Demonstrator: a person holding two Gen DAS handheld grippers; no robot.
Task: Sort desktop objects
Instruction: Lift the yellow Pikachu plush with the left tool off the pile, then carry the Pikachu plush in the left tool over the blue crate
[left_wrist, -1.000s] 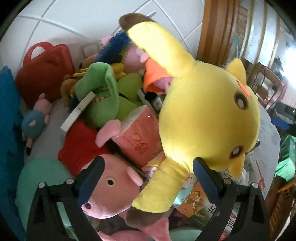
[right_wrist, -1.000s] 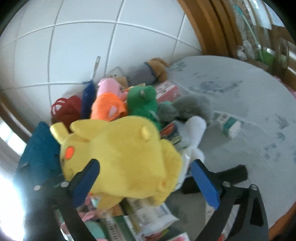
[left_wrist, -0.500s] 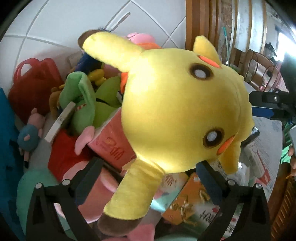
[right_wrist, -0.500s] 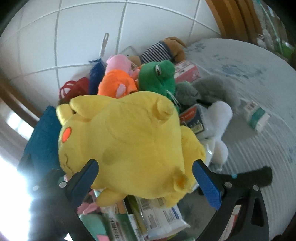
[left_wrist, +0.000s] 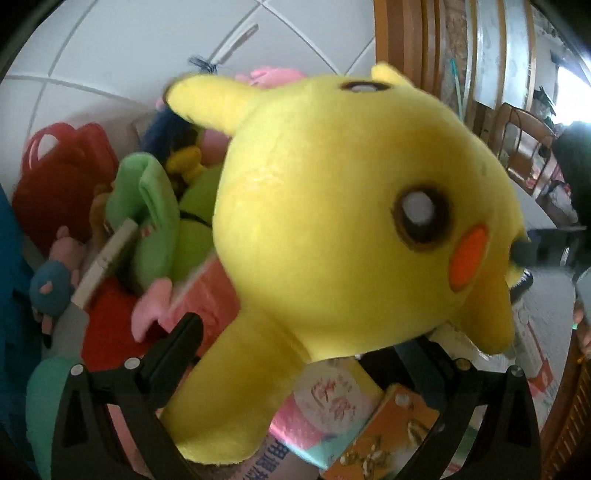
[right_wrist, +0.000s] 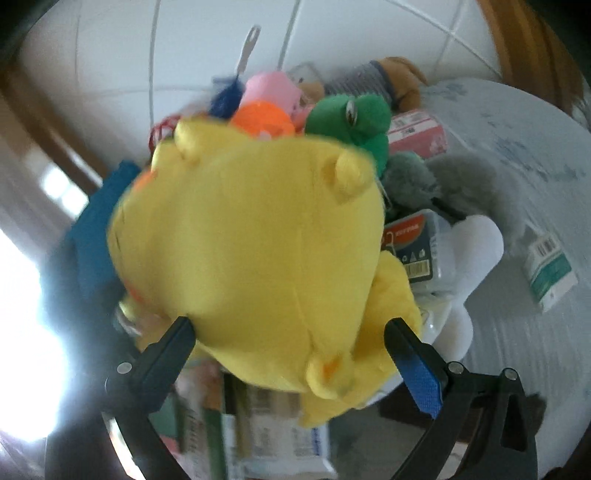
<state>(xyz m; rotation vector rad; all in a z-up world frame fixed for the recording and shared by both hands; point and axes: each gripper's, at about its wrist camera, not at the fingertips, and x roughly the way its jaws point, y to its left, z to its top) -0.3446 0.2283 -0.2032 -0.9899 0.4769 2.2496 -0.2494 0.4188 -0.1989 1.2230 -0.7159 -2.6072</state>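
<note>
Yellow plush (left_wrist: 343, 229) fills both wrist views; it sits on top of a heap of toys and boxes piled against a white tiled wall (left_wrist: 122, 48). From my left camera I see its face side: two dark eyes, an orange cheek patch, one long ear reaching up-left. My left gripper (left_wrist: 306, 350) stands spread as wide as it goes, one finger at each side of the plush's lower part; the right finger is largely hidden behind the plush, and I cannot tell if either pad touches it. From my right camera I see its back and stubby limbs. My right gripper (right_wrist: 291, 343) also stands wide, blue pads (right_wrist: 421, 376) flanking the plush close at both sides; whether they press on it I cannot tell, as the frame is blurred. Under and around it: a pink box (left_wrist: 207, 295), an orange booklet (left_wrist: 391, 432), a green plush (left_wrist: 155, 218), a red bag (left_wrist: 62, 177) near the wall. The right view adds a green frog (right_wrist: 351, 114), a grey plush (right_wrist: 443, 184), a white plush (right_wrist: 472, 243), and a small white-green box (right_wrist: 550, 273) lying apart on the pale table (right_wrist: 517, 147).
</note>
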